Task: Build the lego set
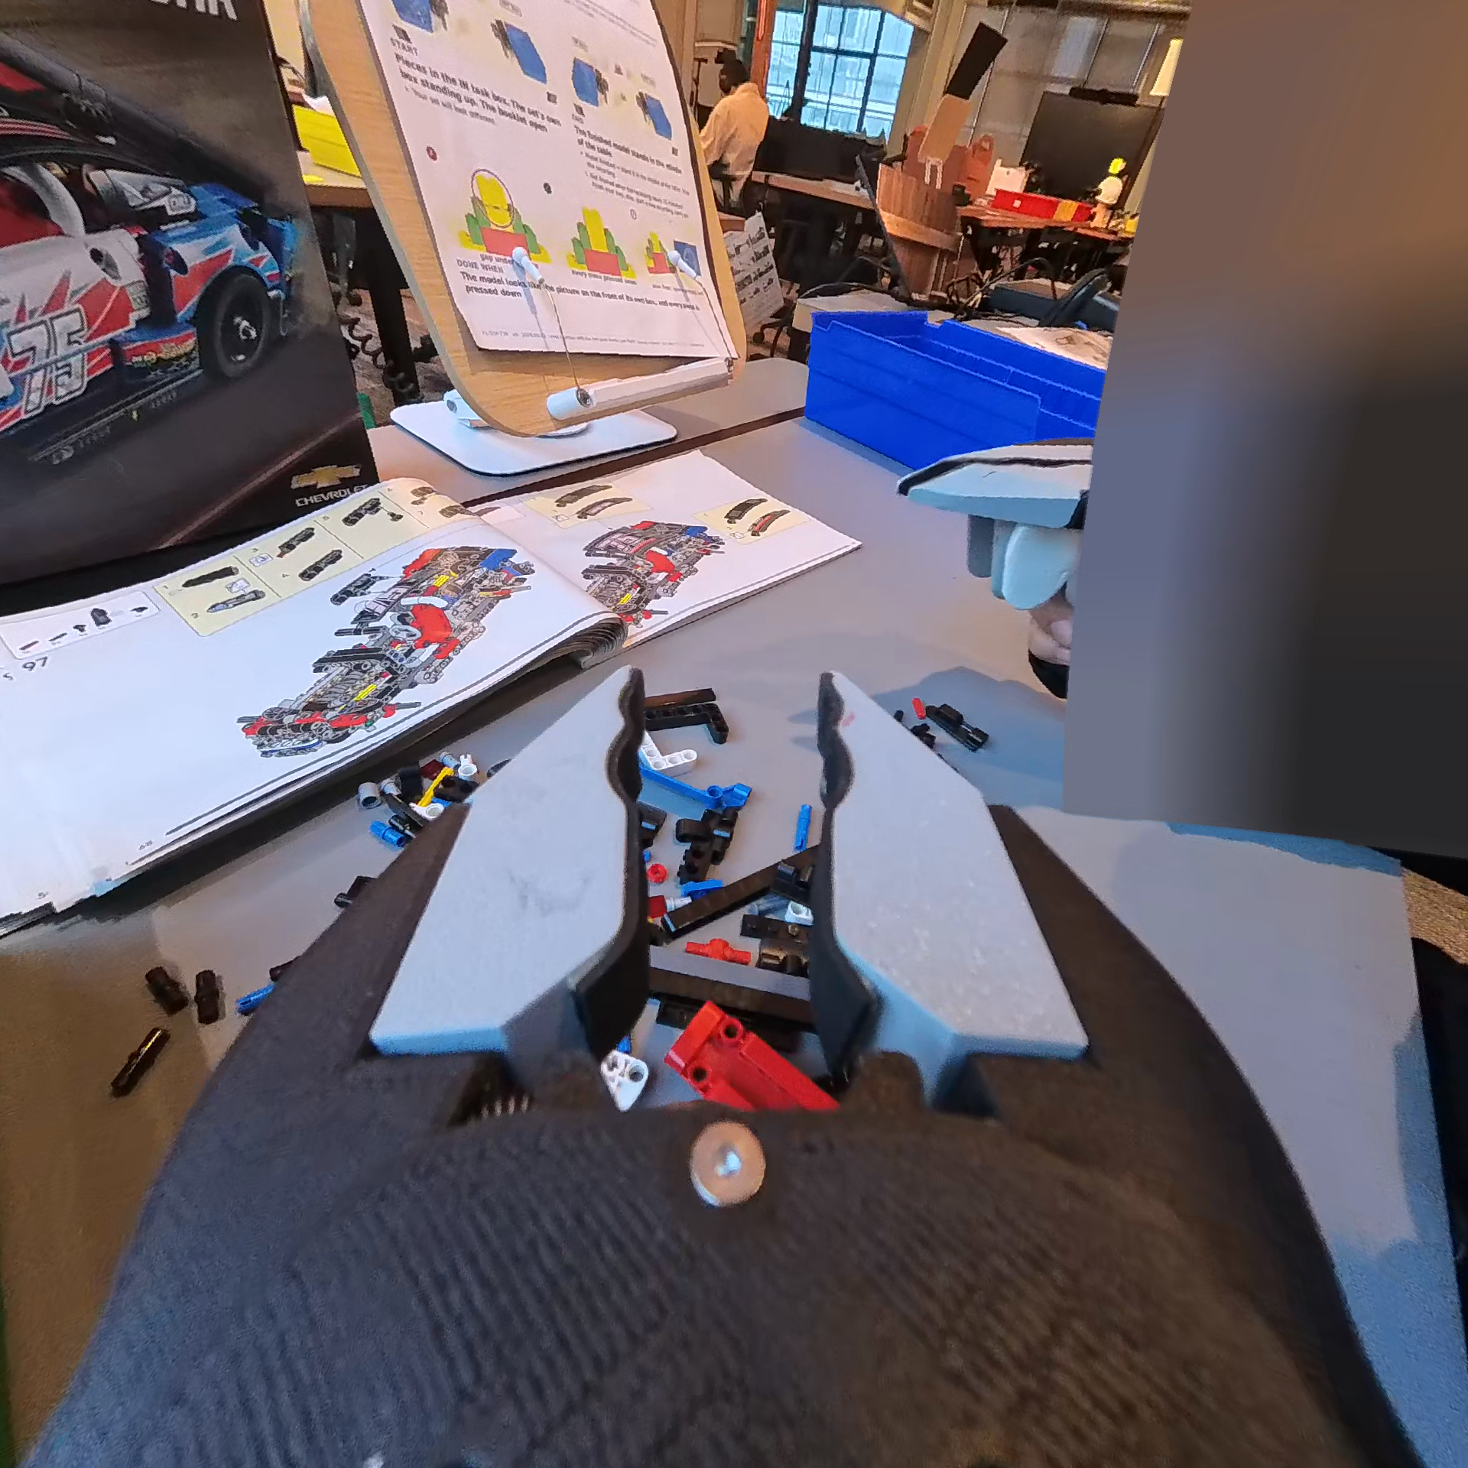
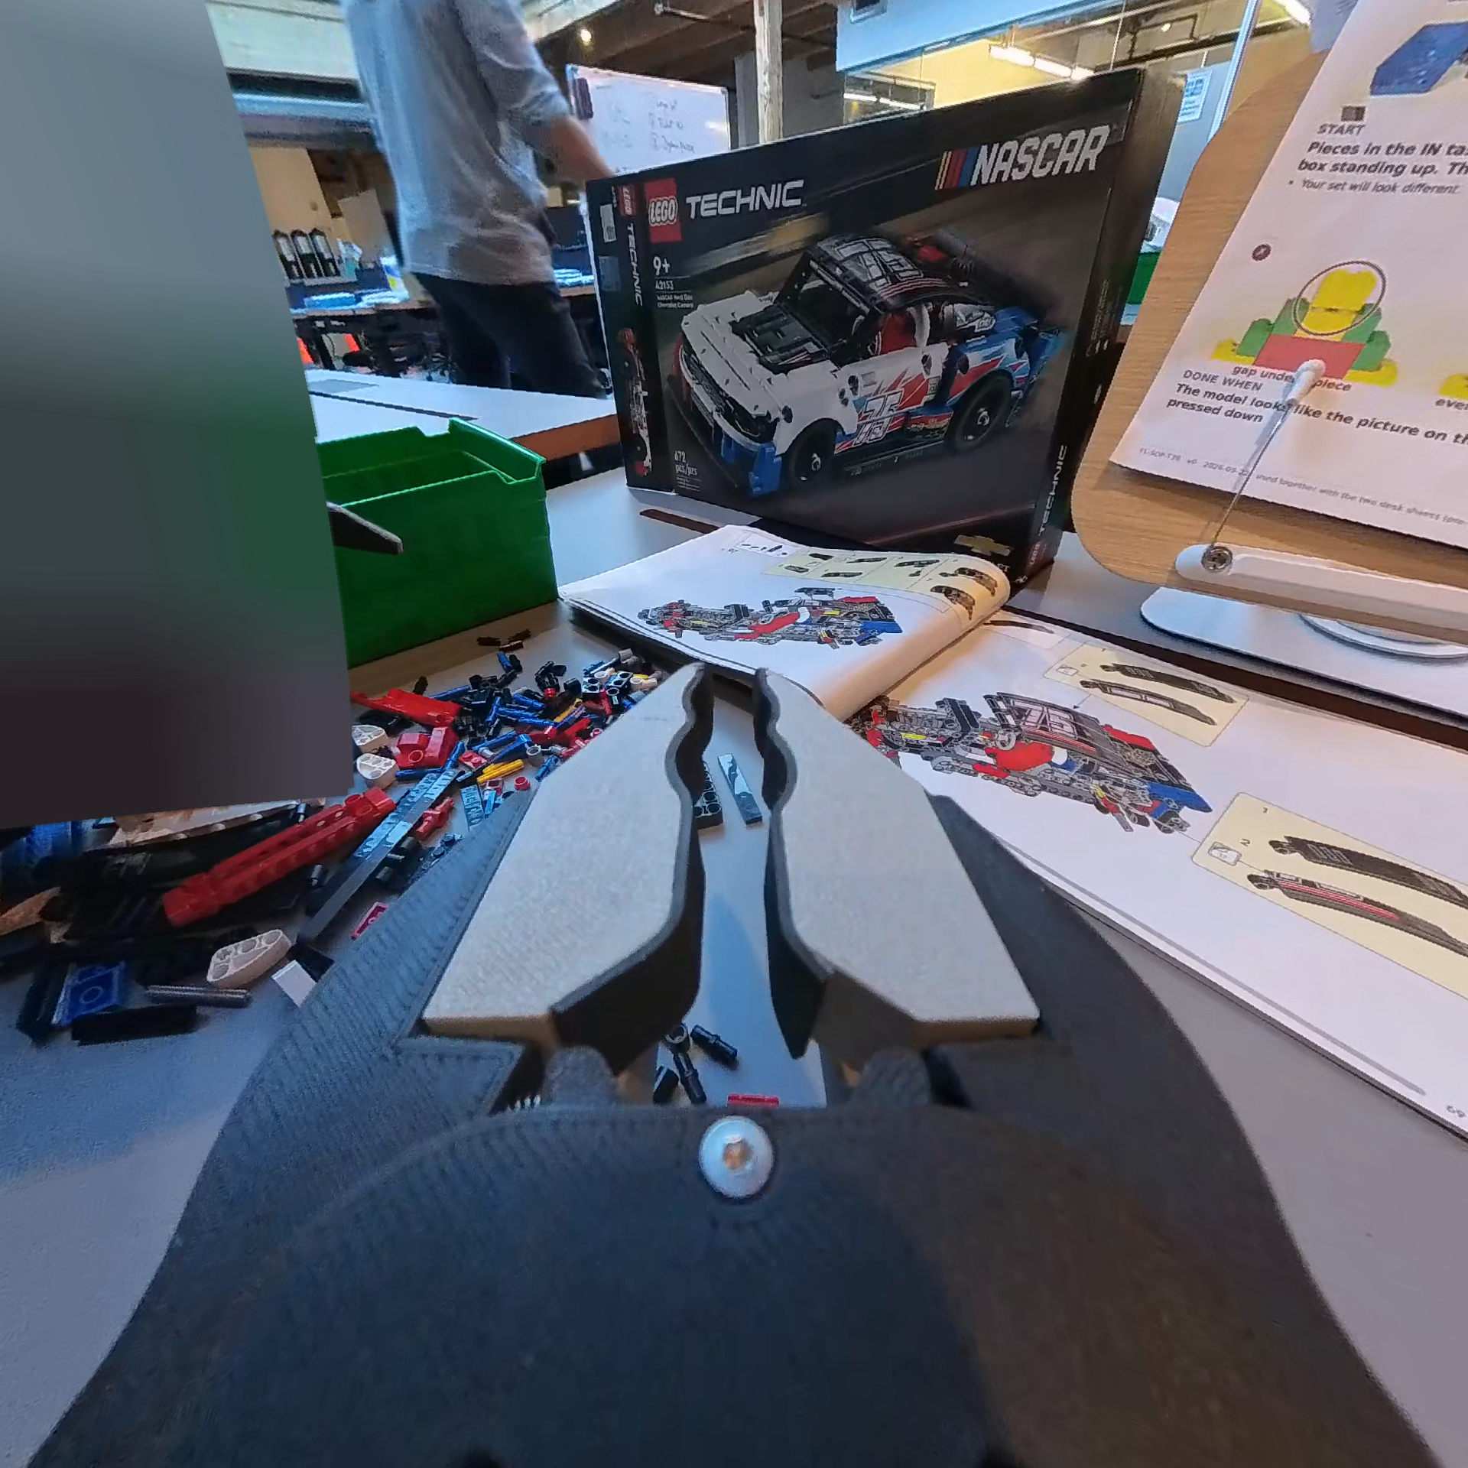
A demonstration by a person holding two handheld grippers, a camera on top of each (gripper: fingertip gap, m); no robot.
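Observation:
My left gripper [image 1: 729,691] is open and empty, hovering over a scatter of loose Lego pieces [image 1: 715,858] on the grey table: a red beam [image 1: 739,1064], a black L-shaped beam [image 1: 691,715] and small blue pins [image 1: 804,826]. My right gripper [image 2: 731,679] is empty, its jaws a narrow gap apart, low over two small dark flat pieces [image 2: 735,786]. It also shows at the right edge of the left wrist view [image 1: 1009,508]. A larger pile of pieces [image 2: 492,731] with a long red beam [image 2: 278,858] lies to its left. The open instruction booklet [image 2: 1033,755] lies just beyond both grippers.
The set's box [image 2: 858,318] stands behind the booklet [image 1: 357,635]. A wooden sheet stand [image 1: 540,198] is at the back. A green bin [image 2: 445,540] is left of the pile, a blue bin [image 1: 953,381] at the far right. A person [image 2: 477,198] stands beyond the table. Tip to tip, the grippers are about 15 cm apart.

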